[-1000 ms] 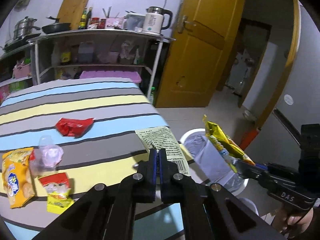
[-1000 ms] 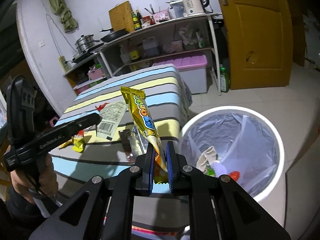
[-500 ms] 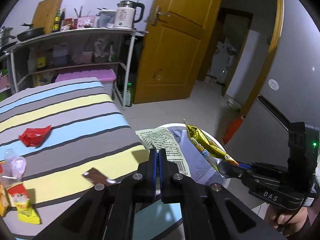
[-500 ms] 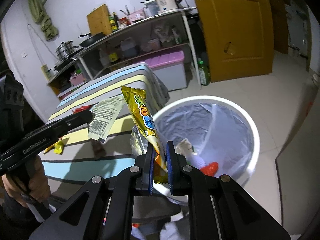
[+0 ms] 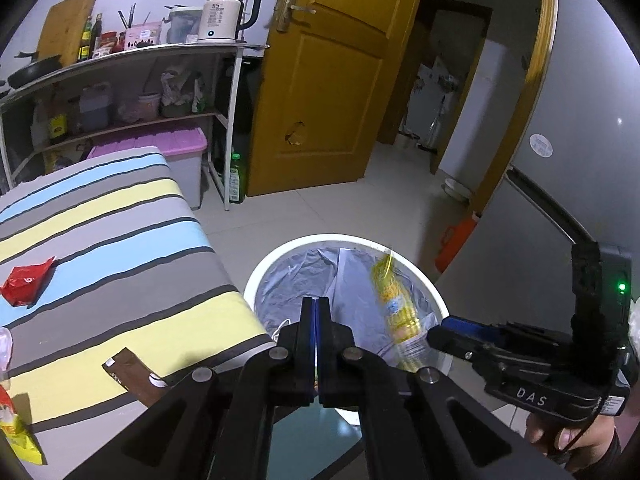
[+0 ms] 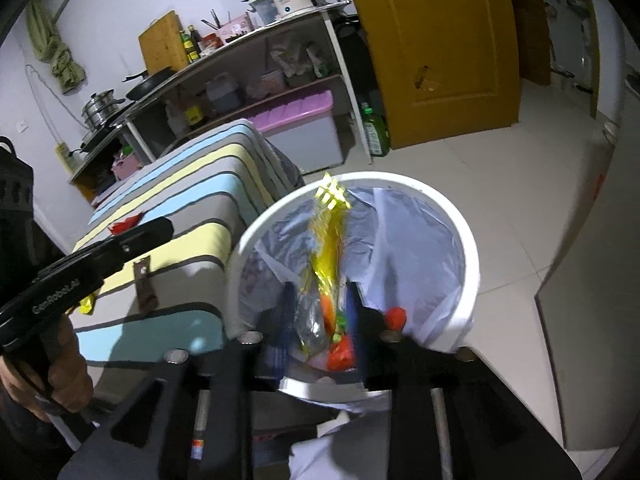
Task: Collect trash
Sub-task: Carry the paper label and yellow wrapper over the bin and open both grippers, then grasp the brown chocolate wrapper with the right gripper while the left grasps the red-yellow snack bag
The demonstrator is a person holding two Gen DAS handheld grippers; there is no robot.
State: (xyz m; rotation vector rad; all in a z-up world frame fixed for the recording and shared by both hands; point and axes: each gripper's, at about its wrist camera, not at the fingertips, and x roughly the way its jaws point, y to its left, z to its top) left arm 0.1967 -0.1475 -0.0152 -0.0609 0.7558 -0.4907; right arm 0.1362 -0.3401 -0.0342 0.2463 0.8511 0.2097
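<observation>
A white round trash bin (image 5: 256, 276) with a grey liner stands on the floor beside the striped table; it also shows in the right wrist view (image 6: 472, 264). A yellow snack wrapper (image 6: 328, 248) is loose in the air over the bin, between my open right gripper's (image 6: 320, 308) fingers; it also shows in the left wrist view (image 5: 394, 312). My left gripper (image 5: 316, 320) is shut with nothing visible in it, above the bin's near rim. Red and orange trash (image 6: 340, 354) lies inside the bin.
The striped table (image 5: 100, 248) holds a red wrapper (image 5: 26, 280), a brown wrapper (image 5: 134, 378) and a yellow packet (image 5: 18, 436). A metal shelf (image 5: 132, 80) with a kettle, a purple-lidded box (image 5: 176, 160), a green bottle and a yellow door (image 5: 328, 92) stand behind.
My right gripper has opened and let go of the yellow wrapper over the bin. The white printed wrapper is gone from my left gripper. Both grippers moved right, over the bin.
</observation>
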